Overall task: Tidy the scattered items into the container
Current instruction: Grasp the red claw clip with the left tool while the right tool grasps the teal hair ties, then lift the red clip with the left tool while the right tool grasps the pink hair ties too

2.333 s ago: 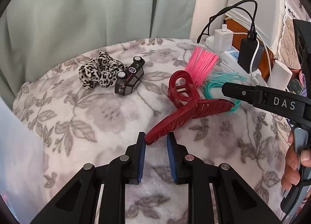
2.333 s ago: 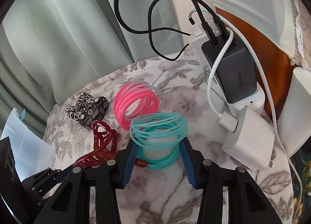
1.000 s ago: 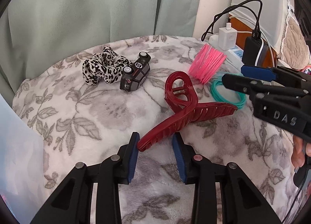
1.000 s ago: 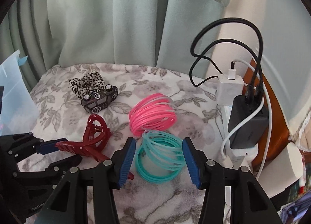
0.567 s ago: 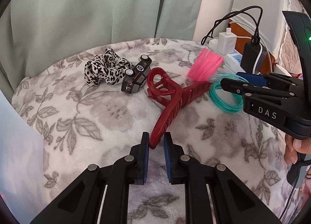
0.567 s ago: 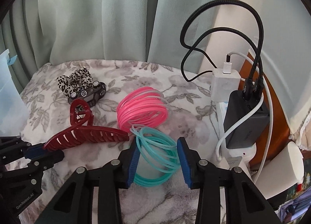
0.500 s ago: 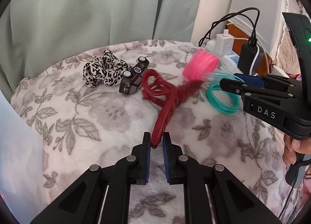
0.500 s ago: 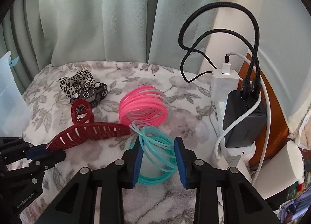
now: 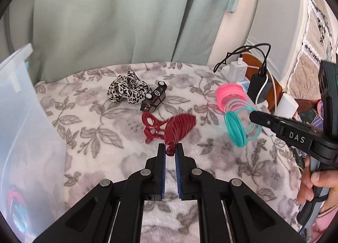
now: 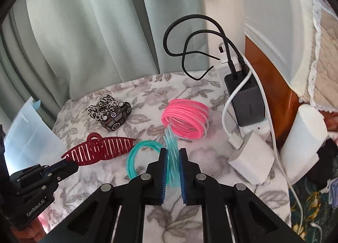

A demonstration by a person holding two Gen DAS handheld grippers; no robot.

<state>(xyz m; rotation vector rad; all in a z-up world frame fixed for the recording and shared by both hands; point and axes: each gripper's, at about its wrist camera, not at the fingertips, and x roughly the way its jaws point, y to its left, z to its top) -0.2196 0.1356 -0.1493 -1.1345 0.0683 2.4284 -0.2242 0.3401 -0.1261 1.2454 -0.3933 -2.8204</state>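
My left gripper (image 9: 170, 151) is shut on one end of the dark red claw hair clip (image 9: 175, 129) and holds it lifted over the floral blanket; the clip also shows in the right wrist view (image 10: 99, 150). My right gripper (image 10: 172, 157) is shut on the teal spring coil (image 10: 137, 156), which stretches up to the pink coil (image 10: 186, 119). The teal coil (image 9: 237, 132) and pink coil (image 9: 229, 94) hang linked in the left wrist view. A translucent plastic container (image 9: 23, 129) stands at the left.
A leopard-print scrunchie (image 9: 126, 90) and a black toy car (image 9: 153, 99) lie at the back of the blanket. A power strip with chargers and cables (image 10: 245, 99) sits at the right. Green curtains hang behind.
Both grippers have closed and risen: the left lifted the red clip by its end, the right lifted the teal coil, which pulls on the pink coil. The container has come into view at left.
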